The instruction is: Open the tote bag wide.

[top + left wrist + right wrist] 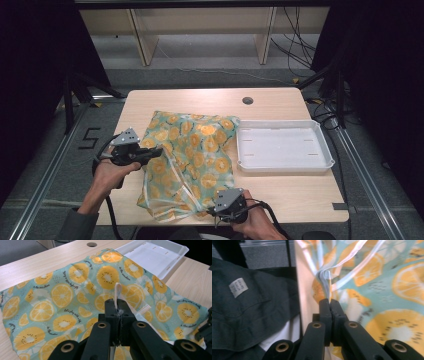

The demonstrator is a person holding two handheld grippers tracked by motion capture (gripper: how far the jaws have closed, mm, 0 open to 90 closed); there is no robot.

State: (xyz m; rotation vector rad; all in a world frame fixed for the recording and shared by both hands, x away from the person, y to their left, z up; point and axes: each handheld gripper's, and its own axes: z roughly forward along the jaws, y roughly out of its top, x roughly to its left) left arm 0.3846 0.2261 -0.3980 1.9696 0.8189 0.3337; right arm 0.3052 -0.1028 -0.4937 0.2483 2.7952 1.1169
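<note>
**Both grippers pinch the bag's edge**

A bag [192, 160] printed with orange slices on pale teal lies flat on the wooden table [280, 100], reaching from mid-table to the near edge. Its right side lies just beside a white tray [282, 146], which sits on the right half of the table.

The left gripper [159, 151] comes in from the left, held level over the bag's left part. In the left gripper view its jaws are clamped together on a thin white strip [117, 293] of the bag's edge, which stands up between the tips, with the printed fabric spread out behind and the tray beyond it.

The right gripper [216, 210] sits at the near edge of the table, at the bag's near right corner. In the right gripper view its jaws are pressed tight on a folded bit of translucent edge [327, 281], with pale strips running up and away over the print. The person's dark clothing [249, 305] lies to the left there.
</note>
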